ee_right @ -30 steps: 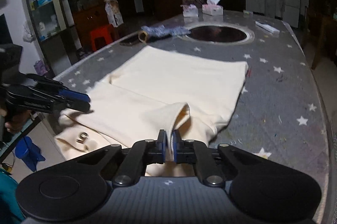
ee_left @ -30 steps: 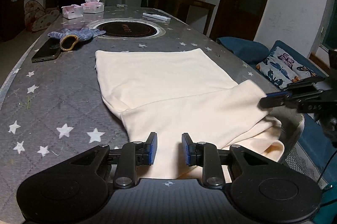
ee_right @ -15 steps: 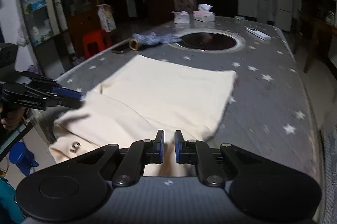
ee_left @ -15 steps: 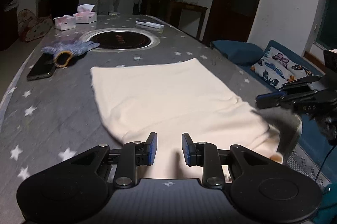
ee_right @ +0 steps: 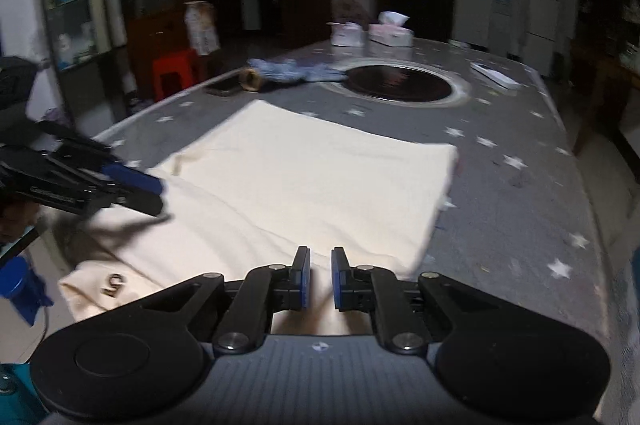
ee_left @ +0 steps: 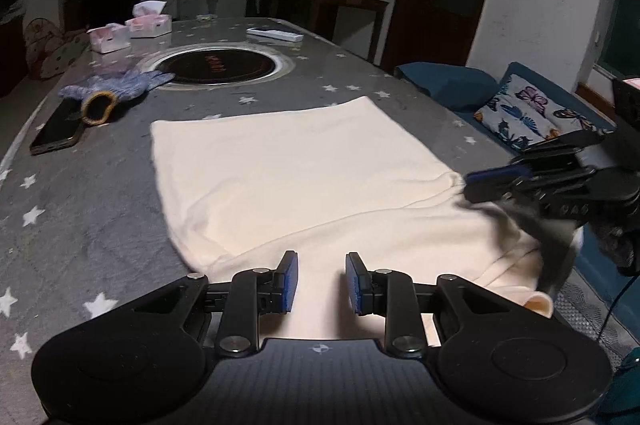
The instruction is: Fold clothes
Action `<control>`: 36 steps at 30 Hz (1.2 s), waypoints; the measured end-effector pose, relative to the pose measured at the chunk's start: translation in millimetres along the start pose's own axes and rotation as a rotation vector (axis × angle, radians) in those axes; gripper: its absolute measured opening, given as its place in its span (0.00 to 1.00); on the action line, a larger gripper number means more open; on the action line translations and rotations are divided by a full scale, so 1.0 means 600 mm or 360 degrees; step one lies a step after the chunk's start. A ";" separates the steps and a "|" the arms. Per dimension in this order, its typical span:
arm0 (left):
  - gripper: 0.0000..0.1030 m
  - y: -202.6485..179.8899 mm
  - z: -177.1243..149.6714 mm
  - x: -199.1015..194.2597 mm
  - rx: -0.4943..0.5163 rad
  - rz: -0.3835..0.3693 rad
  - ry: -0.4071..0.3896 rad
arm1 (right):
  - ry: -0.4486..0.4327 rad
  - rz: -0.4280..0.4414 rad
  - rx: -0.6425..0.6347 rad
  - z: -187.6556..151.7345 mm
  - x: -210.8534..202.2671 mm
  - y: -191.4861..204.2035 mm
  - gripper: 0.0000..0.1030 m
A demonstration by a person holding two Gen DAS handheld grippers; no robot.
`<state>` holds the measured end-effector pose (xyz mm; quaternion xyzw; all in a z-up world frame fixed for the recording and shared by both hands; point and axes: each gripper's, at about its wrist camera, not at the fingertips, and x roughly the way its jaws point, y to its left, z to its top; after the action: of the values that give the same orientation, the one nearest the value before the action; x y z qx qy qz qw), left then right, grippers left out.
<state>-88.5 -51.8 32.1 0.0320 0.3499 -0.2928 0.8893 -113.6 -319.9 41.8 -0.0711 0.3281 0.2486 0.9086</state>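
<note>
A cream garment [ee_left: 288,165] lies flat on the grey star-print table [ee_left: 80,225], its near part drooping over the table's edge. My left gripper [ee_left: 321,281] hovers open above the near hem, nothing between its pads. In the right wrist view the same garment [ee_right: 312,177] spreads ahead. My right gripper [ee_right: 321,277] stands just above its near edge, its pads a narrow gap apart and free of the cloth. Each gripper shows in the other's view: the right gripper [ee_left: 476,185] at the cloth's right corner, the left gripper [ee_right: 136,189] at its left side.
Beyond the garment lie a dark phone [ee_left: 56,133], blue knit gloves [ee_left: 120,91], a round black hob [ee_left: 218,67], tissue boxes [ee_left: 148,25] and a white remote [ee_left: 274,33]. A blue sofa with a butterfly cushion [ee_left: 524,115] stands right of the table.
The right gripper has let go of the raised fold it pinched. That fold has dropped and the garment now lies flat. Both grippers have drawn back toward the near edge.
</note>
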 end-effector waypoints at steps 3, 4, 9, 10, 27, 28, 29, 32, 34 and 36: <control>0.28 -0.008 -0.002 0.011 0.0036 -0.0001 0.0036 | 0.0060 0.0055 -0.0036 -0.002 0.027 0.012 0.09; 0.28 -0.009 -0.004 0.013 0.0046 0.0000 0.0043 | 0.0080 0.0059 -0.0040 -0.004 0.034 0.011 0.09; 0.30 -0.018 -0.017 -0.014 0.0118 -0.0025 0.0056 | 0.0062 0.0083 -0.0077 -0.002 0.024 0.012 0.09; 0.30 -0.021 -0.021 -0.019 0.0135 -0.0029 0.0063 | 0.0055 0.0101 -0.0107 -0.002 0.018 0.016 0.10; 0.52 -0.094 -0.096 -0.096 0.0694 0.0045 0.0014 | 0.0145 0.0148 -0.0222 -0.023 -0.006 0.036 0.15; 0.52 -0.100 -0.097 -0.091 0.0722 0.0038 0.0000 | 0.0139 0.0137 -0.0220 -0.022 -0.010 0.036 0.15; 0.52 -0.106 -0.099 -0.085 0.0754 0.0031 -0.0014 | 0.0134 0.0129 -0.0221 -0.021 -0.015 0.036 0.15; 0.51 -0.120 -0.105 -0.069 0.0845 0.0033 -0.0031 | 0.0133 0.0114 -0.0222 -0.021 -0.030 0.033 0.20; 0.51 -0.125 -0.108 -0.060 0.0878 0.0031 -0.0040 | 0.0138 0.0102 -0.0227 -0.022 -0.039 0.031 0.22; 0.42 -0.126 -0.106 -0.056 0.0870 0.0019 -0.0052 | 0.0142 0.0090 -0.0240 -0.024 -0.047 0.031 0.22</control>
<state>-187.4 -81.0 16.8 0.2682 0.2433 -0.3718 0.8548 -149.6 -319.3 49.2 -0.1409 0.3505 0.2948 0.8778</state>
